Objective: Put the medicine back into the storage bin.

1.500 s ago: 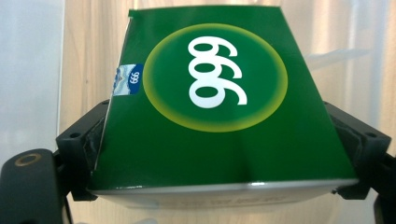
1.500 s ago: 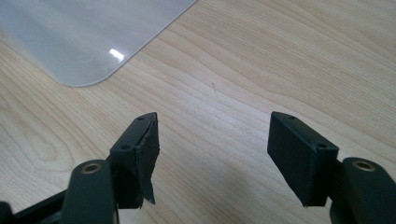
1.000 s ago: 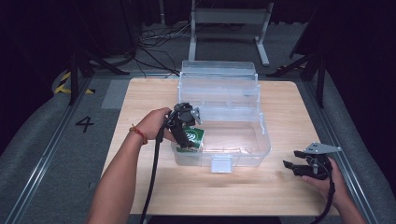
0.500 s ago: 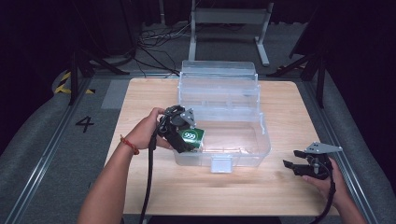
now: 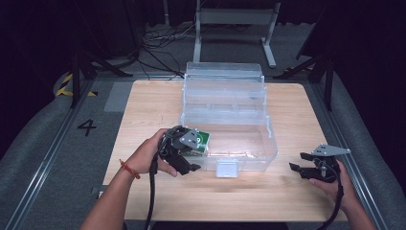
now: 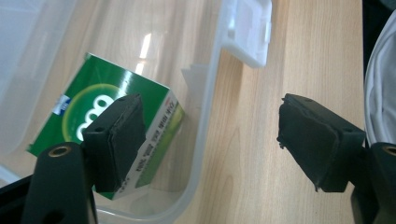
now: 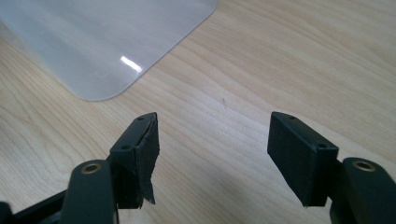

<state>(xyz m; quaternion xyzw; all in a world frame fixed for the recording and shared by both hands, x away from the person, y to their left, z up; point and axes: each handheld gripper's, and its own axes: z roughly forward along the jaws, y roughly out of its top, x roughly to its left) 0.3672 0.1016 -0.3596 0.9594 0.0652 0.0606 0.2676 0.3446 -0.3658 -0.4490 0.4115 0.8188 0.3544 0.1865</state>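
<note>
A green carton (image 5: pixel 202 141) lies inside the clear plastic bin (image 5: pixel 270 130), in its front-left corner. My left gripper (image 5: pixel 187 162) hovers just outside that corner, open; its jaws have just been closing a little with nothing gripped. In the left gripper view the green carton (image 6: pixel 116 116) rests on the bin floor behind the left pad (image 6: pixel 116 140). The bin's wall (image 6: pixel 203 140) runs through the space between the jaws of the left gripper (image 6: pixel 210 128). My right gripper (image 5: pixel 306 170) rests open at the front right, with bare wood between the jaws of the right gripper (image 7: pixel 212 154).
The bin's lid (image 5: pixel 224 76) stands raised at the back, and a white latch (image 5: pixel 226 168) hangs on its front wall. A rounded bin corner (image 7: pixel 107 46) lies ahead of the right gripper. The wooden table (image 5: pixel 143 105) has dark floor beyond its edges.
The left hand has drawn back toward the table's front, away from the green carton, which stays in the bin. The right hand has kept still.
</note>
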